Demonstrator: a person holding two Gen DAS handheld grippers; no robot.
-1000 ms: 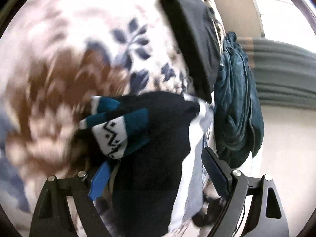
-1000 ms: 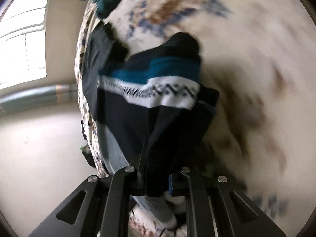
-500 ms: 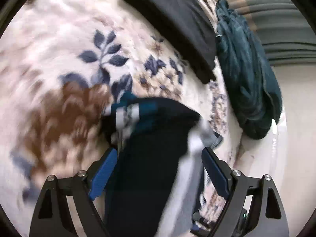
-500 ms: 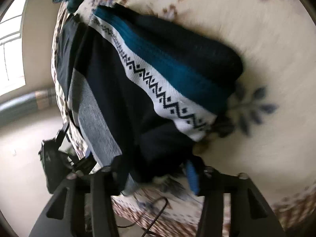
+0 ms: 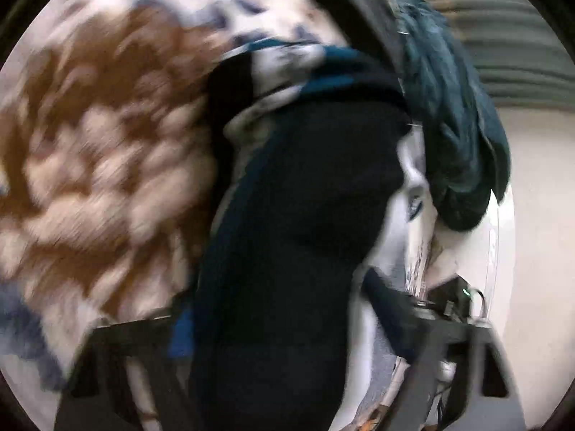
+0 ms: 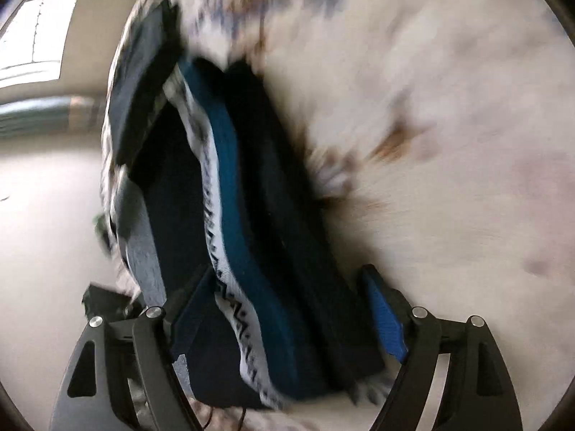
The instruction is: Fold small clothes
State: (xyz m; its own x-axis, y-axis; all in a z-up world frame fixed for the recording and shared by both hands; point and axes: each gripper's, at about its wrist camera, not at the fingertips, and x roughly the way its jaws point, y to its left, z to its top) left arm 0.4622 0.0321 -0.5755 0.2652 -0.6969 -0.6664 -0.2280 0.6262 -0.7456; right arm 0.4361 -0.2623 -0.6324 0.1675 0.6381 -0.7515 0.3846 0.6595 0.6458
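Floral bedding (image 5: pixel 107 136), cream with brown and navy flowers, fills the left half of the left wrist view and is smeared by motion blur. Lying on it, running from the upper middle of the frame down to the bottom centre, is a dark navy knitted sweater (image 5: pixel 305 215) with a teal band and a white patterned stripe near its upper end. At the upper right a crumpled teal garment (image 5: pixel 456 125) rests at the edge of the bed, just beside the sweater. The left gripper (image 5: pixel 280 319) sits at the bottom of the frame with the sweater between its two fingers; its jaws are closing, and the blur hides whether the pads press the fabric yet.

From the right wrist view, the same bedding (image 6: pixel 449 107) covers the right side, with a pale floor (image 6: pixel 43 233) at the left and a bright window (image 6: pixel 39 43) in the upper left corner. The sweater (image 6: pixel 251 251) runs from the upper middle down to the bottom centre, its teal band and zigzag stripe facing the camera. The right gripper (image 6: pixel 291 319) straddles it with blue pads standing wide apart; its jaws are opening and the right pad is clear of the cloth.
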